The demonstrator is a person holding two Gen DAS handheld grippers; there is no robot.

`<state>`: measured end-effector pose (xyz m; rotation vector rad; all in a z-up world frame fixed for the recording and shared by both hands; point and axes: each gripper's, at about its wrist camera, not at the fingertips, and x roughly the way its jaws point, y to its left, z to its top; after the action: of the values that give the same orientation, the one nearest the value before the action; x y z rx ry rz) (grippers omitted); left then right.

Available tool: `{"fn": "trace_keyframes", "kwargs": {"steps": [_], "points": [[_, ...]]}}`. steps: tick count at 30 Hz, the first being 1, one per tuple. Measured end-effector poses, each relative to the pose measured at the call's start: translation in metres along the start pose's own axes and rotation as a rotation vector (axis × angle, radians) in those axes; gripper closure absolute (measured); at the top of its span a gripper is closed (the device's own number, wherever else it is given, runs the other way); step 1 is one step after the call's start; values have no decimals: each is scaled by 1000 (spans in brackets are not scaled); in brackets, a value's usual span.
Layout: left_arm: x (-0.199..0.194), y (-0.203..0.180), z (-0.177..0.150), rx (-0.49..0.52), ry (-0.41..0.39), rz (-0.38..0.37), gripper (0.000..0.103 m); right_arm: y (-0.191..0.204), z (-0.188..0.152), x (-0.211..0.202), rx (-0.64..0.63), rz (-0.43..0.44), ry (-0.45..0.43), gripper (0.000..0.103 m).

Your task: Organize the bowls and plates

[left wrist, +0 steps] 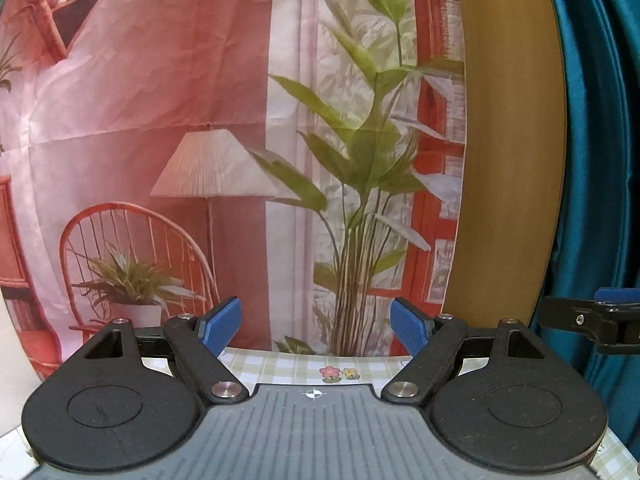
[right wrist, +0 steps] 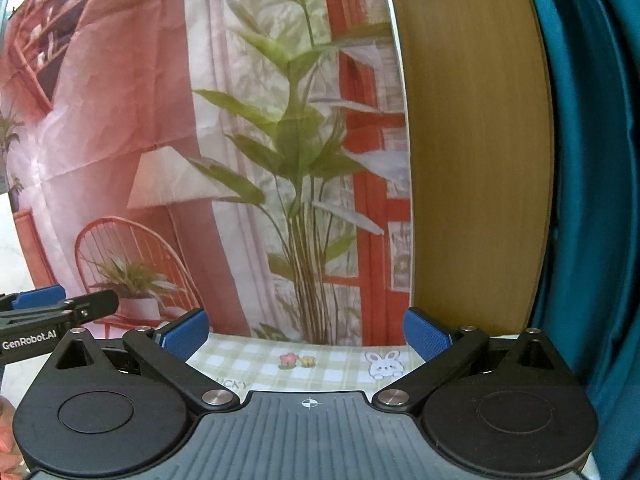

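Both the left hand-held gripper (left wrist: 316, 326) and the right hand-held gripper (right wrist: 306, 334) gape wide, empty (no plates or bowls visible); progress cannot be judged.

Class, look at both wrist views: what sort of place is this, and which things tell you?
Probably a staged home-style recording corner, not a real room: the living-room scene is a creased printed backdrop, hung behind a table with a checked cartoon cloth, beside a teal curtain.
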<state>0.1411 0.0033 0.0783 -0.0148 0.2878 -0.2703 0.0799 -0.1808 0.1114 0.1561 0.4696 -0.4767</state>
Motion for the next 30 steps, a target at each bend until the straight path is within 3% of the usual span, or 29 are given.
{"fn": "trace_keyframes", "kwargs": {"steps": [30], "points": [[-18,-5,9,12,-25,-12,19,-4,8,-18,10,-4,-36,0]]}}
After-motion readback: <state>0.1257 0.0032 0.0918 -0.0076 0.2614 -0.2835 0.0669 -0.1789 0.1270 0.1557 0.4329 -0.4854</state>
